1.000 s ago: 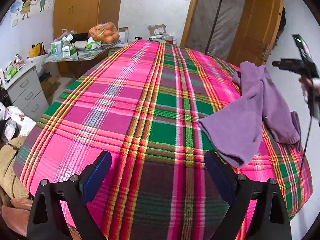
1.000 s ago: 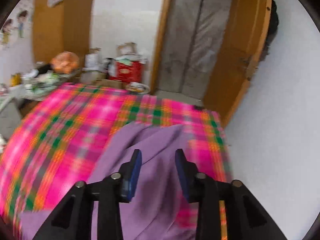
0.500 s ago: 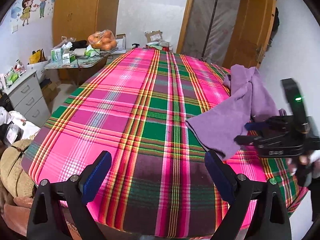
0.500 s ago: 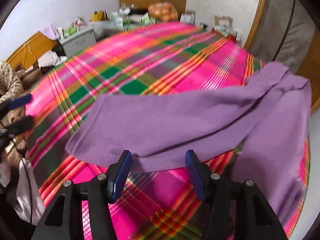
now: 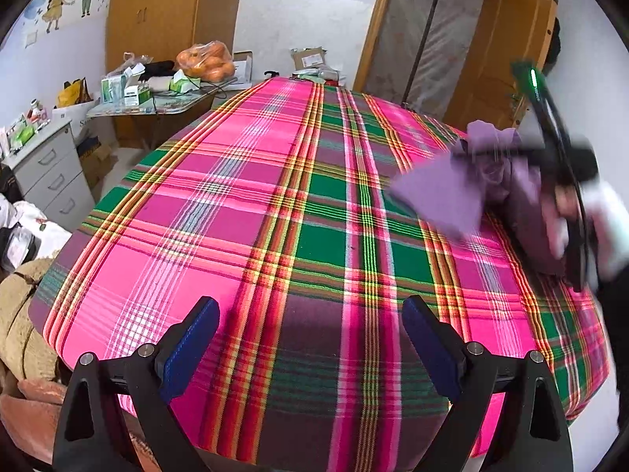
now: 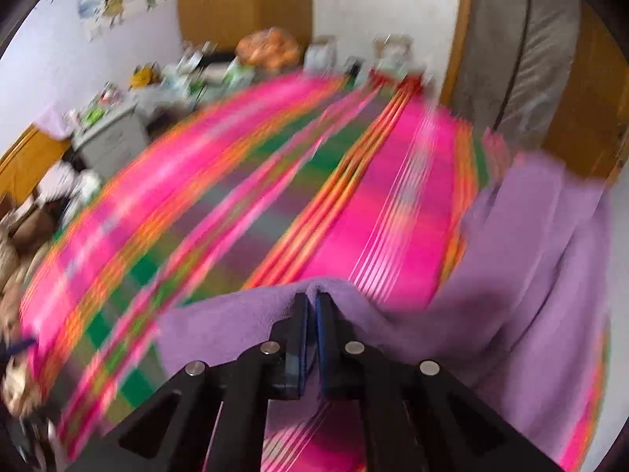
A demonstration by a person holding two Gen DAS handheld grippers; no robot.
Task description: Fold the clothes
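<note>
The right tool point(image 6: 311, 306) is clamped on an edge of the purple garment point(image 6: 530, 275), which lies bunched at the right side of the plaid bed point(image 5: 275, 216). The left tool point(image 5: 310, 334) hangs over the near edge, fingers wide apart and empty. Judging by this, the cloth is being drawn out to spread; next calls for laying it flat. One garment, two tools.
</note>
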